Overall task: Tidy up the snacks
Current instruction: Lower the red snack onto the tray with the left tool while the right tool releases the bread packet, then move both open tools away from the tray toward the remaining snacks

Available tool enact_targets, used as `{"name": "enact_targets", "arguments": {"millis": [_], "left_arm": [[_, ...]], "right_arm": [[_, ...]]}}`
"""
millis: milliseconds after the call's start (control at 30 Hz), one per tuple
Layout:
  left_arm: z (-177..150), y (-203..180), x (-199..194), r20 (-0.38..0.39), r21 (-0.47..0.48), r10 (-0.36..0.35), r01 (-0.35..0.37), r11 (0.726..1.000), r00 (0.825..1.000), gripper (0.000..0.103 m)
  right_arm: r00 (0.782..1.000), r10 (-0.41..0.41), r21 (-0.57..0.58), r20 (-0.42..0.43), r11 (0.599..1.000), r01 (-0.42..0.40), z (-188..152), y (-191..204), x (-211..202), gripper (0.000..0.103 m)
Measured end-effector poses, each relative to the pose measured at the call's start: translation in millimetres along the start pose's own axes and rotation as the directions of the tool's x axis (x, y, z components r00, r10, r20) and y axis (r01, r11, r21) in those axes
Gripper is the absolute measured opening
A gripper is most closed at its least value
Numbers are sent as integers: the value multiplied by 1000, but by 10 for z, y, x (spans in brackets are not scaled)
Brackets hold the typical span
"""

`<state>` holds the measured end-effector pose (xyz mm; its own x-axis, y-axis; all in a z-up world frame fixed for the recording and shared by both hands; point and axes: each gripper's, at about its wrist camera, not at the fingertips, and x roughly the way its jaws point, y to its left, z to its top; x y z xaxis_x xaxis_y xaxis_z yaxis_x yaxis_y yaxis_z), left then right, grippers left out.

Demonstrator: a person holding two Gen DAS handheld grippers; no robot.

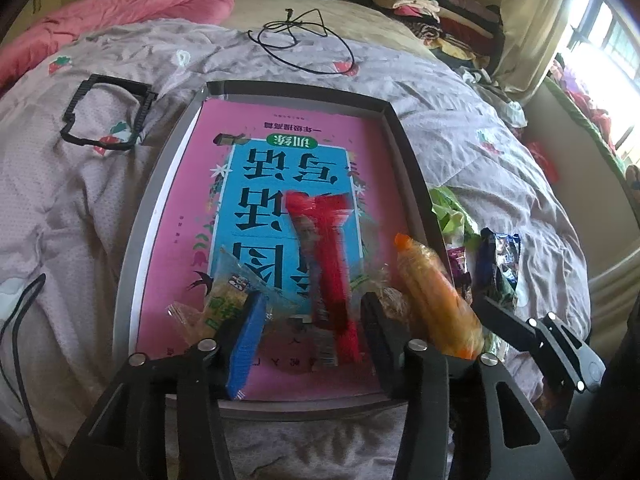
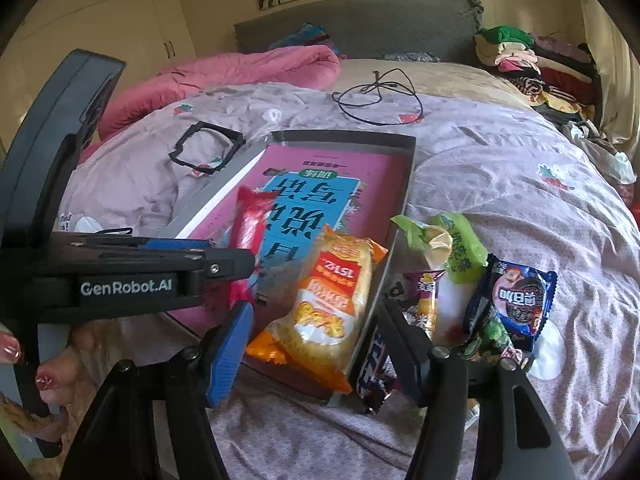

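**snackstacker:** Quick read on this one. The grey tray (image 1: 404,148) sits on the bed with a pink book (image 1: 280,152) lying flat in it. Three snacks are in already: a yellow-green packet (image 1: 224,300) at about 7 o'clock, a red packet (image 1: 328,248) dead centre, and an orange packet (image 2: 332,304) along the 4 o'clock edge. The left gripper (image 1: 312,320) has its jaws apart with the red packet lying loose between them and neither pad pressing on it. The right gripper (image 2: 320,340) is apart too, straddling the near end of the orange packet, and I see no squeeze there either.

**bedroom_bot:** So what's left?

**snackstacker:** A heap just outside the tray at 3 o'clock: a green bag (image 2: 452,248), a blue cookie packet (image 2: 516,304), a purple packet (image 2: 424,292) and a couple more underneath that I can't make out.

**bedroom_bot:** How would they handle?

**snackstacker:** My guess is they're all light, crinkly and slick film, puffed with air. The cookies probably crack if they're squashed. I'd pinch the flat sealed seam at one end, not the fat middle, since a pillow pack tends to squirt out of the pads. The blue one lies on top with its edge free, so it looks the easiest pick.
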<state>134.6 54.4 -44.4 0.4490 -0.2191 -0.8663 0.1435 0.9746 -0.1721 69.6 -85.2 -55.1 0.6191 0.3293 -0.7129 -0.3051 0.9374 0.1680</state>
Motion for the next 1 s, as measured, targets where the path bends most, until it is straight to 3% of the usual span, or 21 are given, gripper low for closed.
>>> {"name": "enact_targets", "arguments": {"millis": [400,733,1000], "left_arm": [[32,19,-72,19,-5,-4,4,1000,1000,69],[56,14,-155,40,5,-2,1,1000,999,72],[66,8,-216,61,6,8,-8,1000,998,77]], "right_arm": [[998,56,-39,10,998,-56,-6,123,-14,68],[995,93,-52,-36,994,-95,-27,235,128,75],[998,55,-75,20,996,-53,-3,240,6,75]]}}
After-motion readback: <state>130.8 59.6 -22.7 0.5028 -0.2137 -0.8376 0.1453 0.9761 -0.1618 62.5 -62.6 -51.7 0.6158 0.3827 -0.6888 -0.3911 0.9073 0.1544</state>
